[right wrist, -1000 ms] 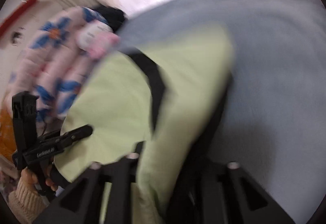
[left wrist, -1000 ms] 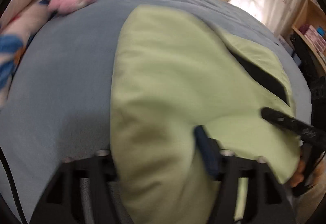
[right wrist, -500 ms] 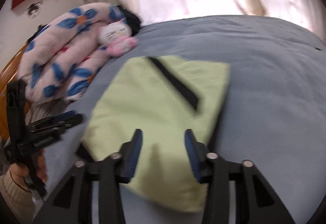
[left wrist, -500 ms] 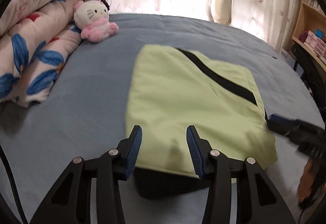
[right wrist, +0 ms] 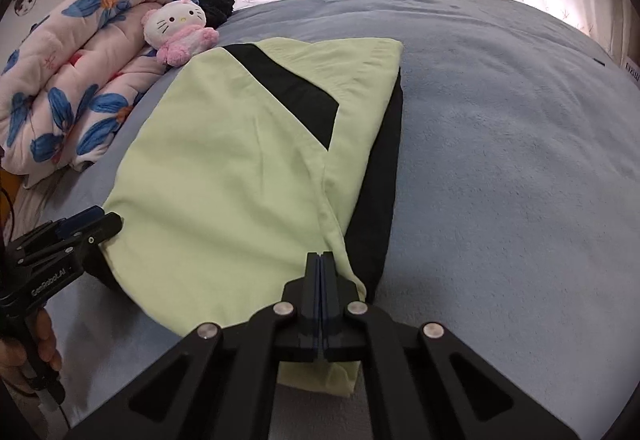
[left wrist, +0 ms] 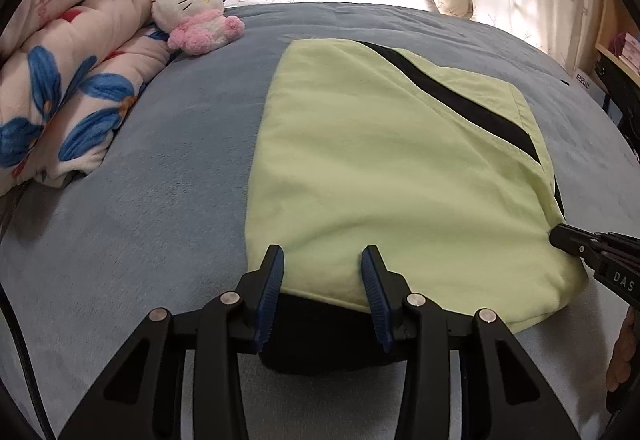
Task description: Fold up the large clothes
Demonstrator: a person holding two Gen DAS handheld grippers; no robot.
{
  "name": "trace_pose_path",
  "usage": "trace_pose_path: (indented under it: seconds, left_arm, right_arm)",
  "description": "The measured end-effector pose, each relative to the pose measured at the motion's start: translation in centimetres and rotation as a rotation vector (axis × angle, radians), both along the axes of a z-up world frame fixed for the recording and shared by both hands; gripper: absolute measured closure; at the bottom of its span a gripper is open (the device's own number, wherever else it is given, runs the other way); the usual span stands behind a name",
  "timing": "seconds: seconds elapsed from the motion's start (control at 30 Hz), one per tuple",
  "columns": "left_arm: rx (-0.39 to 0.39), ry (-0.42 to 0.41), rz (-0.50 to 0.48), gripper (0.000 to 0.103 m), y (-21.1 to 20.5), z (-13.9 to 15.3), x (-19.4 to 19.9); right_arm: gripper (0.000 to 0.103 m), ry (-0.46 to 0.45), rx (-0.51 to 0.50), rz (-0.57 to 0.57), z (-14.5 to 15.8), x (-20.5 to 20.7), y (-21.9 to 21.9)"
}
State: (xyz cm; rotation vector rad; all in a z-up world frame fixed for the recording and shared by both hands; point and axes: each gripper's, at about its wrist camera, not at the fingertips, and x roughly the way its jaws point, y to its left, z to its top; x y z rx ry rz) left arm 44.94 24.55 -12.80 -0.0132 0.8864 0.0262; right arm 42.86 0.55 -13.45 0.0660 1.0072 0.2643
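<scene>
We had the green garment (left wrist: 392, 175) folded flat just ahead of both jaws, left gripper (left wrist: 322, 288) part-open and closing on nothing, right gripper (right wrist: 320, 304) closed empty; fold looked nearly done.

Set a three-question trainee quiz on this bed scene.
1. True or false: the left tool is open above the near edge of the green garment.
2. The plush toy leans against: A the flowered quilt, B the curtain, C the shelf.
3. Fill in: the stripe across the garment is ___.
Key: 1 true; 2 A; 3 black.
</scene>
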Motion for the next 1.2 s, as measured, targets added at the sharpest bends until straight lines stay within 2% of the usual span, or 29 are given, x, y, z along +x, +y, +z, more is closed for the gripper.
trace_pose_path:
  seconds: [0.2,0.3,0.4,0.47,0.57,0.63,0.67,0.73,0.8,0.83,0.93,1.1,1.2]
  left_arm:
    - [-0.022,0.019,-0.013,0.054,-0.8,2.2,-2.3]
    - [-0.037,0.006,-0.031,0.051,-1.7,4.8,-4.4]
    - [-0.063,-0.020,-0.034,0.037,-2.5,8.0,-7.3]
    - [-0.079,-0.031,-0.042,0.035,-3.3,10.2,-9.5]
    - [-0.071,-0.052,-0.056,0.030,-4.9,13.8,-13.7]
    - [-0.060,-0.068,-0.049,0.019,-5.8,15.6,-16.2]
    - [-0.051,-0.083,-0.038,0.017,-6.4,16.6,-17.9]
    - [-0.042,-0.098,-0.016,0.016,-7.4,18.0,-20.3]
    - [-0.057,-0.091,-0.014,0.016,-8.5,19.1,-22.8]
    - [-0.068,-0.086,-0.023,0.016,-9.0,19.5,-23.8]
    - [-0.078,-0.097,-0.036,0.016,-10.6,20.5,-27.2]
    - [0.001,-0.127,-0.040,0.016,-13.7,21.6,-32.0]
    - [-0.015,-0.127,-0.058,0.016,-14.9,22.0,-33.8]
  right_arm:
    - [0.100,0.013,0.044,0.000,3.2,-2.4,-0.6]
    - [0.100,0.007,0.066,-0.004,6.3,-4.8,-1.4]
    - [0.100,0.004,0.102,-0.017,9.6,-7.5,-2.7]
    - [0.100,-0.024,0.098,-0.026,12.0,-9.6,-3.5]
    - [0.100,-0.065,0.065,-0.036,15.5,-13.2,-4.4]
    - [0.100,-0.076,0.074,-0.036,17.6,-15.8,-5.1]
    - [0.099,-0.080,0.073,-0.037,18.4,-17.1,-5.4]
    - [0.092,-0.094,0.078,-0.035,20.0,-19.8,-6.1]
    - [0.075,-0.112,0.075,-0.045,21.5,-22.9,-6.9]
    - [0.073,-0.121,0.083,-0.045,22.0,-24.0,-7.3]
    - [0.073,-0.139,0.098,-0.034,23.8,-28.0,-8.4]
    - [0.073,-0.176,0.104,-0.016,27.1,-33.7,-9.6]
    - [0.072,-0.215,0.110,-0.006,29.2,-36.9,-10.3]
